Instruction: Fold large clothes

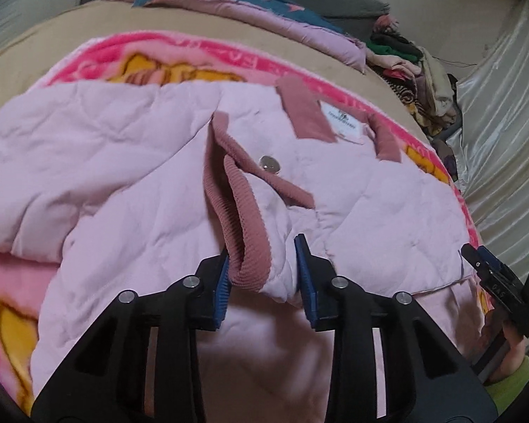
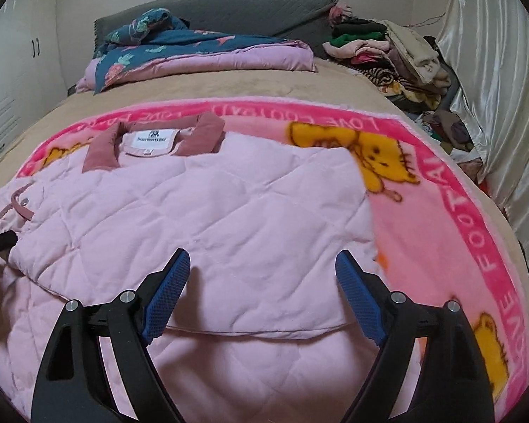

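Note:
A pale pink quilted jacket [image 2: 211,211] lies spread on a pink cartoon blanket [image 2: 441,229], its dusty-rose collar [image 2: 201,134] at the far side. In the left wrist view the jacket [image 1: 105,176] is bunched, and a ribbed rose cuff [image 1: 243,239] runs down between the blue pads. My left gripper [image 1: 264,271] is shut on that cuff and the quilted fabric beside it. My right gripper [image 2: 262,275] hovers open over the jacket's near part, nothing between its fingers. The right gripper [image 1: 476,257] also shows at the right edge of the left wrist view.
The blanket covers a tan bed [image 2: 229,88]. A folded blue floral quilt [image 2: 194,53] lies at the far end against a grey headboard [image 2: 229,10]. A pile of clothes [image 2: 388,56] sits at the far right beside a shiny curtain [image 2: 493,88]. White cupboards [image 2: 10,70] stand left.

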